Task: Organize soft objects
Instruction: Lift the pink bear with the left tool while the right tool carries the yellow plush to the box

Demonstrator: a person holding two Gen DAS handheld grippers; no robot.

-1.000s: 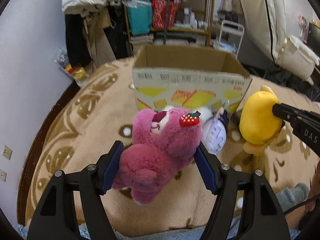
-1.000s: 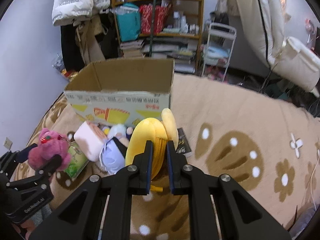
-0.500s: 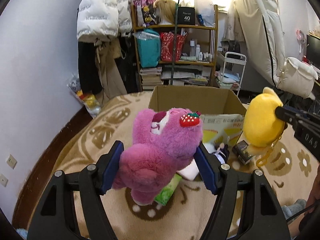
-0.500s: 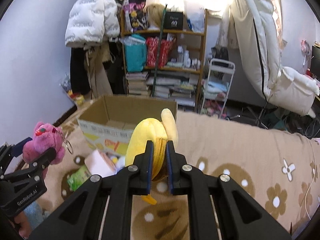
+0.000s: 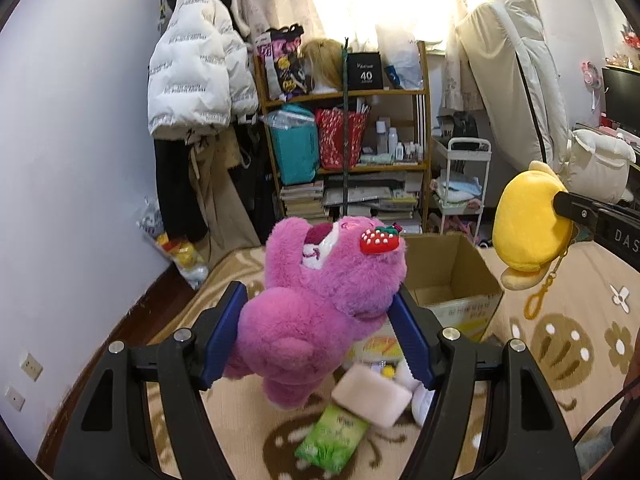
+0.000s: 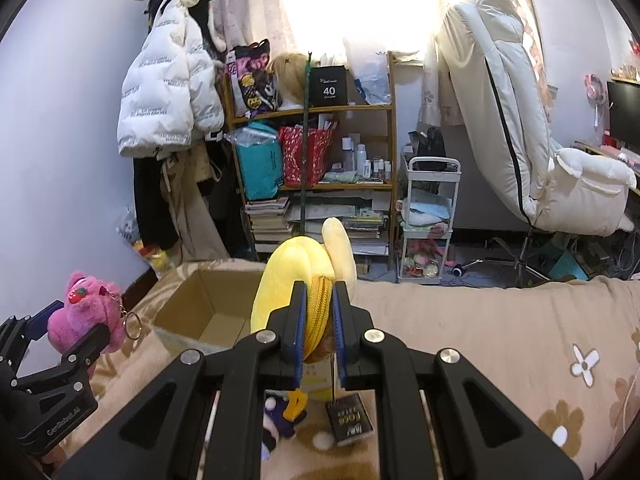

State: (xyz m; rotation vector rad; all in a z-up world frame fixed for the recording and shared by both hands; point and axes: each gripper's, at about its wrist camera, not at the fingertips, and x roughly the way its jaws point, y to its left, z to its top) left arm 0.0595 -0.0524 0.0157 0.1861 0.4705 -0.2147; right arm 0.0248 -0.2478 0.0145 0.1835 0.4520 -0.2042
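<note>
The left gripper (image 5: 320,344) is clamped on a pink bear (image 5: 320,304), its blue pads pressing into the fur on both sides. The bear hangs clear of the blanket (image 5: 560,344), head up, with a red strawberry (image 5: 379,240) stitched on one ear. In the right wrist view the same bear sits at about 9 o'clock, a key ring dangling from it.

The right gripper (image 6: 319,320) is closed tight on a yellow plush toy (image 6: 292,280), the pads pinching it along its zipper seam. This toy is also off the blanket. From the left wrist view it hangs at about 3 o'clock, with a yellow clip (image 5: 540,300) dangling below it.

An open cardboard box (image 5: 452,280) stands on the blanket beyond both toys. In the left wrist view it is just behind the bear, toward 2 o'clock; in the right wrist view it lies at about 10 o'clock from the gripper tips.

On the blanket below the bear, toward 6 o'clock in the left wrist view, lie a pale pink cushion (image 5: 372,396) and a green packet (image 5: 332,440), touching each other. Under the right gripper lie a small dark booklet (image 6: 350,420) and a small doll (image 6: 276,420).

A shelf unit (image 6: 320,160) and a white jacket (image 6: 168,104) stand against the far wall.
</note>
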